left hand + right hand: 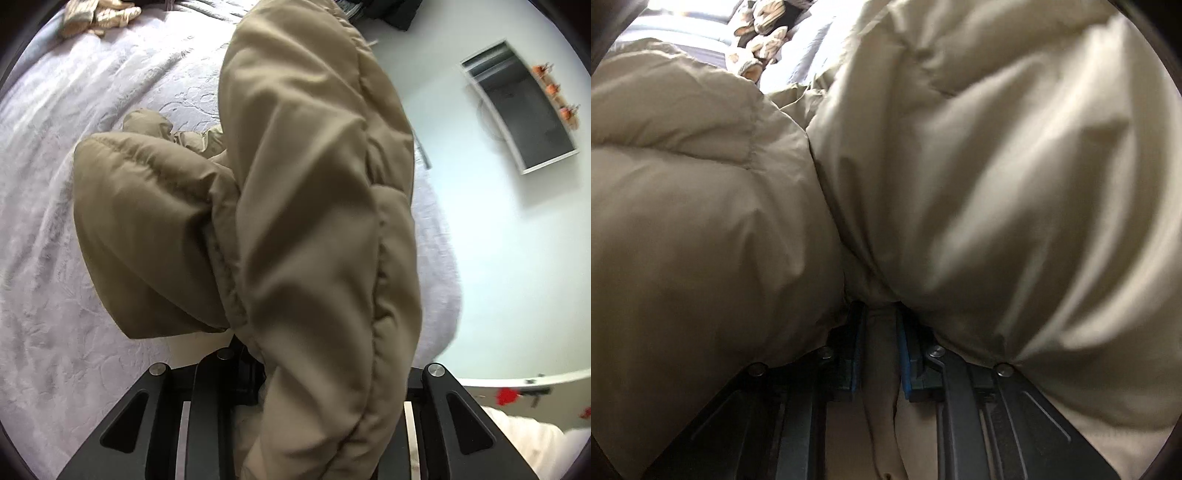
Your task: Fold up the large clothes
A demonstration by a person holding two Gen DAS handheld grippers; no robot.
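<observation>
Khaki puffer jacket (314, 221) hangs lifted above the pale lilac bedspread (74, 184), its far end bunched on the bed. Left gripper (295, 391) is clamped on a padded fold. Right gripper (881, 332) pinches a seam between its blue pads (857, 343). Far left lies a patterned cloth (99, 14)

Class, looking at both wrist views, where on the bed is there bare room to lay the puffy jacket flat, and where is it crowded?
Free: the lavender bedspread left of the tan jacket, below the bundle of pale clothes in the far corner. Crowded: the middle, where jacket folds pile up, and the right wrist view, filled by jacket.
</observation>
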